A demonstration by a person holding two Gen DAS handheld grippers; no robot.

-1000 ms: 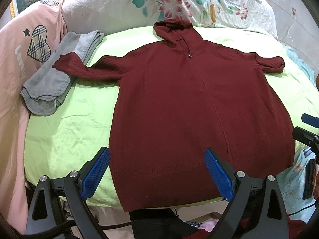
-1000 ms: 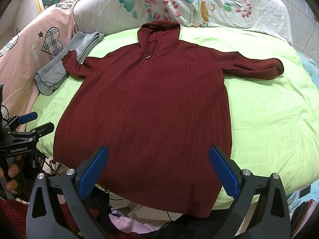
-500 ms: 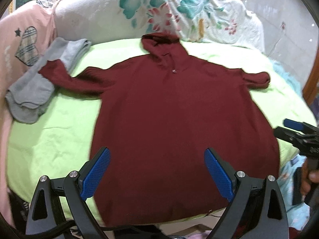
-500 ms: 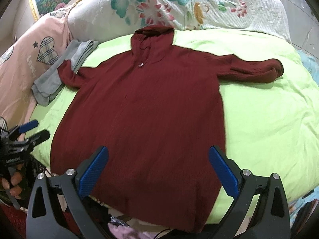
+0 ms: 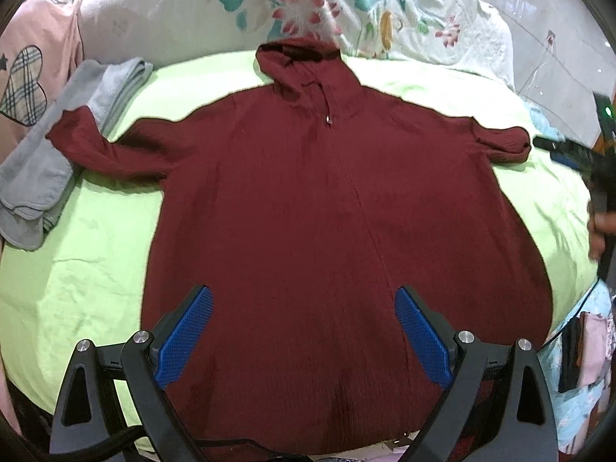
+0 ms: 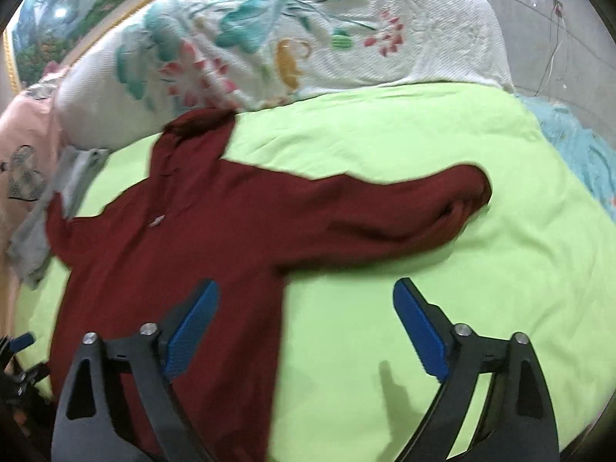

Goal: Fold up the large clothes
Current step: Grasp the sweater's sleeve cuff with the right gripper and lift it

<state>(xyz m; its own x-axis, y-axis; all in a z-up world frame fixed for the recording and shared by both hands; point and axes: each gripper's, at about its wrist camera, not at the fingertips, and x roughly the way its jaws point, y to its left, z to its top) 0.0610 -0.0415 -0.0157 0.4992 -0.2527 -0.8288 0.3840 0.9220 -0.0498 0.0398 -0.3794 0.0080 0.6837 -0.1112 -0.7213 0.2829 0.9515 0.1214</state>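
Right gripper (image 6: 306, 331) newly over sleeve (image 6: 404, 208)

We see a bed, lime-green sheet (image 5: 96, 254) | flowered white quilt (image 6: 346, 38) heaped behind | gold-framed landscape painting (image 6: 57, 27) above | grey tiled wall (image 5: 546, 11) right.

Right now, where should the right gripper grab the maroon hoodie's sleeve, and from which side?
Judging by its pose, pinch the cuff end of the maroon hoodie. It lies flat, pointing outward on the green sheet, so the open right gripper could come from that outer side.
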